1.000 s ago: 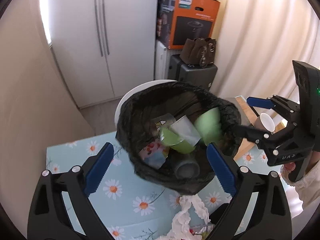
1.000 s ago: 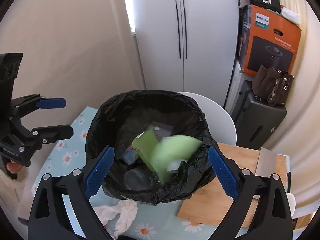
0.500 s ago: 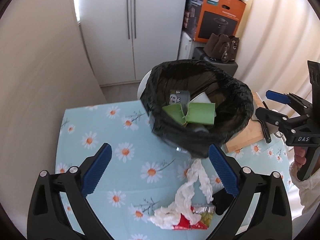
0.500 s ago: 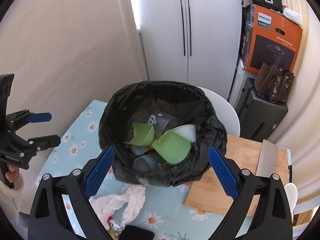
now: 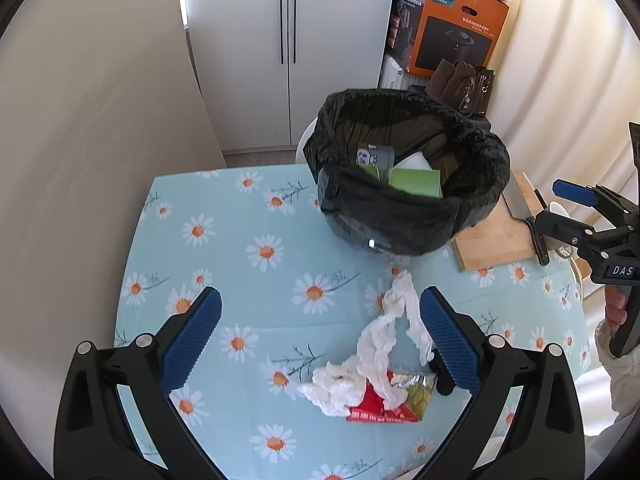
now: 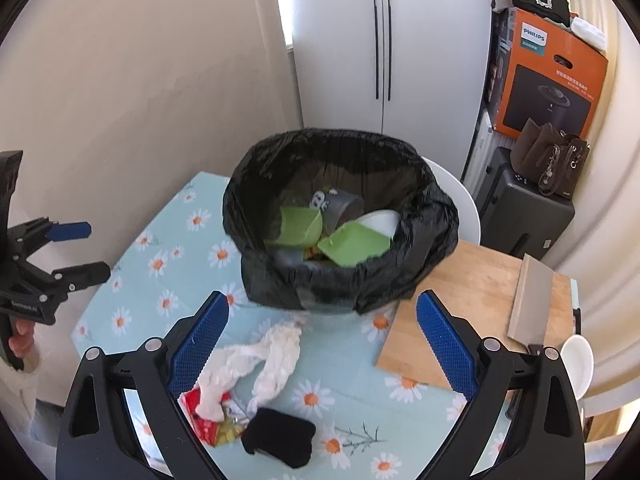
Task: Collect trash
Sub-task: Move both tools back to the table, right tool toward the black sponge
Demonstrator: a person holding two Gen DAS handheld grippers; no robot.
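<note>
Red wrapper (image 6: 202, 420) half under the tissue (image 6: 256, 364); bin (image 6: 340, 216) bottom hidden by cups

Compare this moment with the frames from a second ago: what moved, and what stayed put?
Both grippers, left gripper and right gripper, pulled back from the bin, open and empty. The green cups that were tumbling in have settled inside. The tissue, snack wrapper and black object on the table have come into view, untouched.

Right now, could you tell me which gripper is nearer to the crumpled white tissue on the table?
Left. The left gripper hovers directly over the tissue, jaws open around it. The right gripper is off to the side, beyond the cutting board.
</note>
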